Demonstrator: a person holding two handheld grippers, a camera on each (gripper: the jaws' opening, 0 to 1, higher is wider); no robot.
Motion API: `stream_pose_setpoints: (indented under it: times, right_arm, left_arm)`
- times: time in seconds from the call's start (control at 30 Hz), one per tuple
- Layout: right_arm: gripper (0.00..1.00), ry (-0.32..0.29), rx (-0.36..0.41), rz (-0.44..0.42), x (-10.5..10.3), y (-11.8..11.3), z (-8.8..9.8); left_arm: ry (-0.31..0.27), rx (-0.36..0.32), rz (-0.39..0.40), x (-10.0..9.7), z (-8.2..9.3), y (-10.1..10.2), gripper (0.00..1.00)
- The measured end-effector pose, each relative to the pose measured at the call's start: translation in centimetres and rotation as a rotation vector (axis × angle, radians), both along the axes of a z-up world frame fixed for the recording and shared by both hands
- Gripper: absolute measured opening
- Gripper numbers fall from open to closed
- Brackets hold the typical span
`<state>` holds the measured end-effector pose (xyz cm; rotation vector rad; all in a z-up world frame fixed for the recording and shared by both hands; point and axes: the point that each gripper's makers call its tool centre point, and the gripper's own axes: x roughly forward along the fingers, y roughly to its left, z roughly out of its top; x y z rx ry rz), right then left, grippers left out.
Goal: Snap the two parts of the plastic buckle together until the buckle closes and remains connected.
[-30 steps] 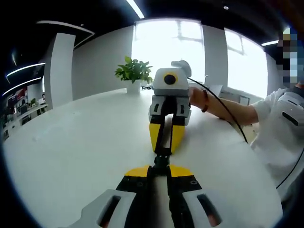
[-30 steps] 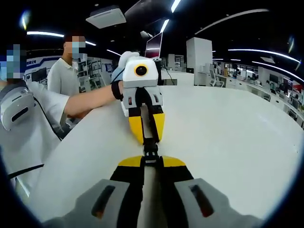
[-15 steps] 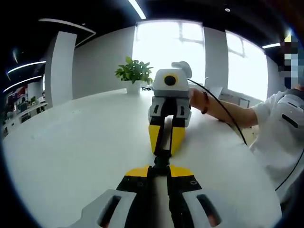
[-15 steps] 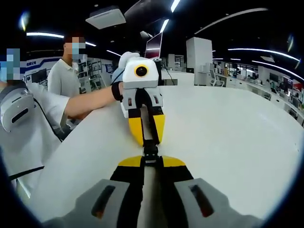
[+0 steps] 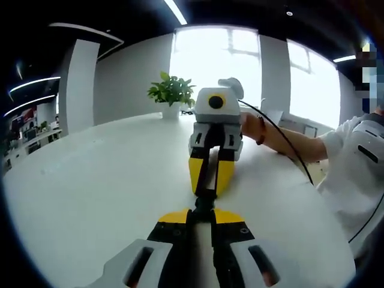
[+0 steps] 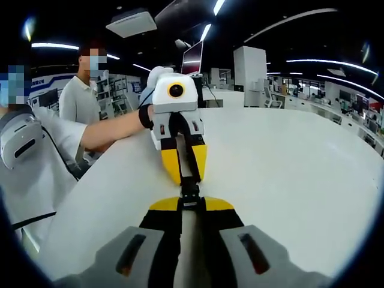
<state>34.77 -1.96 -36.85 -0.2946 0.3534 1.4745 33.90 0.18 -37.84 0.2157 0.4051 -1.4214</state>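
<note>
The buckle [image 5: 204, 201] sits between the two grippers, above the white table [image 5: 90, 192], well in from its edges. The left gripper [image 5: 203, 211] and the right gripper [image 6: 190, 199] each pinch one end, jaws narrow. It looks light, stiff and slippery, probably best gripped on its flat faces.

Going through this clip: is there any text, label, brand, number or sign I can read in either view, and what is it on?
No text can be read in either view.
The grippers, the buckle and the white table bear no visible lettering.
Blue wall band behind the standing person in the right gripper view: may carry lettering, too small and blurred to read.
</note>
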Motion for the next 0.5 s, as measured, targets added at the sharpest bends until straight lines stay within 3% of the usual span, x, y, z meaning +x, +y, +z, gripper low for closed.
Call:
stream_pose_setpoints:
  times: [0.5]
  right_arm:
    - [0.1, -0.023, -0.009, 0.005, 0.05, 0.0, 0.02]
  left_arm:
    - [-0.003, 0.0, 0.002, 0.08, -0.04, -0.14, 0.1]
